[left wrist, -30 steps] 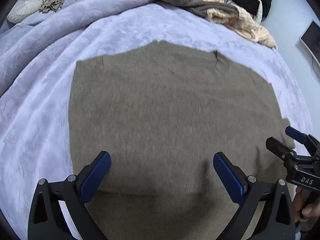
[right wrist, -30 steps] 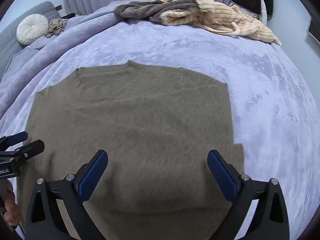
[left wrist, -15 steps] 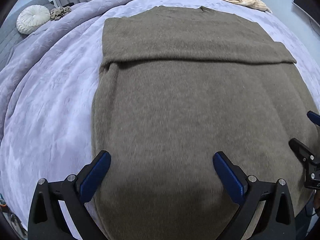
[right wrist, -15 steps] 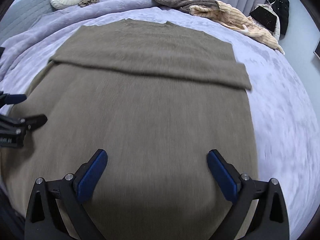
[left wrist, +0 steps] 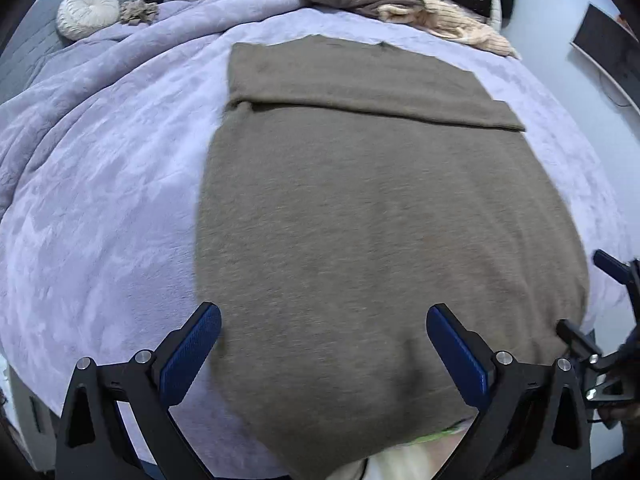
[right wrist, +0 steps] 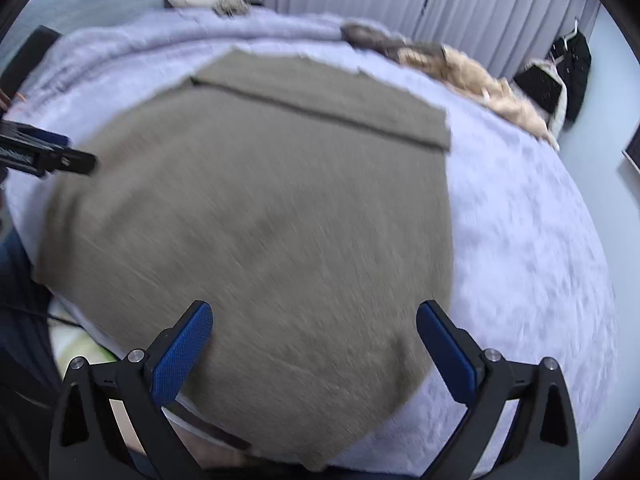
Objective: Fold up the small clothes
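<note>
1. Now the left gripper (left wrist: pixel 323 344) is hanging above the near end of the sweater (left wrist: pixel 376 220), its blue-padded fingers (left wrist: pixel 191 354) spread wide and gripping nothing.
2. The right gripper (right wrist: pixel 314 340) is likewise hovering over the sweater's near end, fingers (right wrist: pixel 182 354) wide apart and empty.
3. The olive-brown sweater is lying flat on the bed (left wrist: pixel 100 200), with a folded band across its far end and its near edge hanging over the bed's edge.
4. Only the left view is showing a dark screen (left wrist: pixel 608 52) on the wall at the right, and the right gripper's black frame poking in at its right edge.
5. Only the right view is showing long grey curtains (right wrist: pixel 440 4) at full height, and the left gripper coming in from its left edge above the sweater's side; this view is blurring heavily.
6. Both views are showing a clothes pile (left wrist: pixel 404 10), brown and cream, lying at the bed's far side, apart from the sweater.
7. A round white cushion (left wrist: pixel 88 10) is sitting at the far left by a grey headboard (left wrist: pixel 28 40), with a small crumpled cloth (left wrist: pixel 138 11) just beside it.
8. A lilac plush blanket is covering the bed.
</note>
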A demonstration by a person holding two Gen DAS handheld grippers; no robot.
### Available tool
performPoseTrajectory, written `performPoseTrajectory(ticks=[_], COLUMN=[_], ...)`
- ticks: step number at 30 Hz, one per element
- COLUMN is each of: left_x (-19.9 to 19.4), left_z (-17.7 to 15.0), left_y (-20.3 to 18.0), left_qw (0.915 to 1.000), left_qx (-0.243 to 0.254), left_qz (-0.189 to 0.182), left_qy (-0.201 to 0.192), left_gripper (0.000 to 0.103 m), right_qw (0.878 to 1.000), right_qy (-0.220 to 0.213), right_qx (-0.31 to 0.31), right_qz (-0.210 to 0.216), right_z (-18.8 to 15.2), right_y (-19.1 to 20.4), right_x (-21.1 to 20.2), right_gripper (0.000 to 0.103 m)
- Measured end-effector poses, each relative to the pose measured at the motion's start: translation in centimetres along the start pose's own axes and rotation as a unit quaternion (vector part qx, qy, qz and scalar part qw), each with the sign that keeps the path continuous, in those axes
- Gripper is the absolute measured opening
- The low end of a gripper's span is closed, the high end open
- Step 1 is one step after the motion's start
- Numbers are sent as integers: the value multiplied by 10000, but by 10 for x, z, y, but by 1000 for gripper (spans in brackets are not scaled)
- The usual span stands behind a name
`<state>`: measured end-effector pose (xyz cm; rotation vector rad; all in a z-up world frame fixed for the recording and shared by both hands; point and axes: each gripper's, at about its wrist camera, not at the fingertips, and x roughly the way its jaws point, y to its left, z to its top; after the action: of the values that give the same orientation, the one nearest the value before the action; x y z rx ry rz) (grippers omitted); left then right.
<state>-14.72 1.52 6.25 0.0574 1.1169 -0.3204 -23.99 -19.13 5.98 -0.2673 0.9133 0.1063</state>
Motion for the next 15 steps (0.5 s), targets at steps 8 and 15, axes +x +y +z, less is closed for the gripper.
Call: performPoseTrajectory(ticks=[8,15], left_x=[38,2], left_z=[-25,-56], left_y=[-31,8], left_qw=[9961,9978], left_qx=[599,-277], left_qz=[537,493], left_qy=[375,354], left_gripper=[103,103], right_qw=[9983,9982], right_qy=[465,569], right_qx=[-232,135], right_qz=[282,-120], right_z=[8,-33], right_y=[40,8], right_x=[50,10], right_gripper=[102,102])
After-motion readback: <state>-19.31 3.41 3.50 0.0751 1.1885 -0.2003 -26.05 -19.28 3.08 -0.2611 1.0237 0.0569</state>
